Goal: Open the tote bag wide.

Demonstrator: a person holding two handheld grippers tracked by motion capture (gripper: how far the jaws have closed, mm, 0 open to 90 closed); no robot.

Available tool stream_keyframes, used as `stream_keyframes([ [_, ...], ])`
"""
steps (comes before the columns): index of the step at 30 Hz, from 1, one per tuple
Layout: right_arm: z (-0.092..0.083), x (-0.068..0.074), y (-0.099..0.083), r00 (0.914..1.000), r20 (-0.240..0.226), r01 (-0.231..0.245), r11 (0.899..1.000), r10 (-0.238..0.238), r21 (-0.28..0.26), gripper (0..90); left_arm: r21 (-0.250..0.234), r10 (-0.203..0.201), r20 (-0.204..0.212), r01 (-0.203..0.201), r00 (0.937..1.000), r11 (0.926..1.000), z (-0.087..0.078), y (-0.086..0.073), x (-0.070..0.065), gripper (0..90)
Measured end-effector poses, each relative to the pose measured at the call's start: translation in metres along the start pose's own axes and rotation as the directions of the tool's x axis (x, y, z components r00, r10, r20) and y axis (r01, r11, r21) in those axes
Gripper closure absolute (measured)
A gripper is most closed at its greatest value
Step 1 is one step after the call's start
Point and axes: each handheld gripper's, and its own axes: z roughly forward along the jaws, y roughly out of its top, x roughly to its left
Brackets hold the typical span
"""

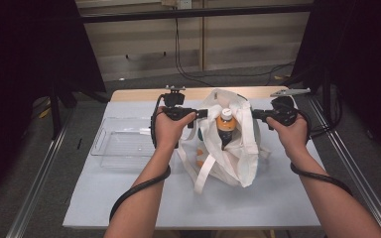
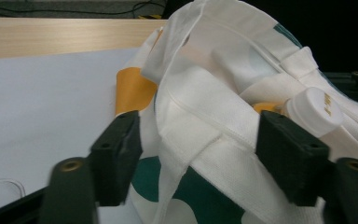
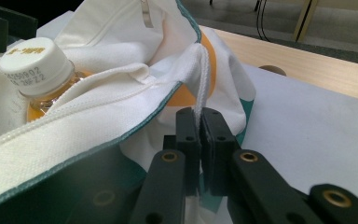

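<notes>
A white tote bag (image 1: 230,153) with green and orange patches lies in the middle of the table, its mouth held up. Upright inside it is a bottle (image 1: 225,124) of amber drink with a white cap (image 3: 36,64). My left gripper (image 1: 203,113) is at the bag's left rim. In the left gripper view its jaws (image 2: 200,149) stand wide apart around a fold of the bag (image 2: 205,93), and the pads do not press on it. My right gripper (image 1: 255,113) is at the right rim, shut (image 3: 199,126) on a narrow strip of the bag's edge (image 3: 201,74).
A clear plastic tray (image 1: 121,144) lies to the left of the bag on the white mat (image 1: 188,198). The wooden table edge (image 1: 144,94) runs along the back. Dark curtains and metal rails flank the table on both sides.
</notes>
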Motion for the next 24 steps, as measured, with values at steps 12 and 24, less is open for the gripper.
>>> stream_keyframes([
  [12,0.0019,0.0008,-0.0026,1.0000,0.009,0.001,1.000,-0.001,0.007,86.8,0.010,-0.026,0.006,0.025,0.9997,0.9996,0.0062,-0.0027,-0.0033,16.7],
  [24,0.0045,0.0012,-0.0036,1.0000,0.009,0.000,1.000,0.000,0.013,86.2,0.028,-0.030,0.020,0.030,0.9993,0.9992,0.0100,-0.0045,-0.0053,11.3],
])
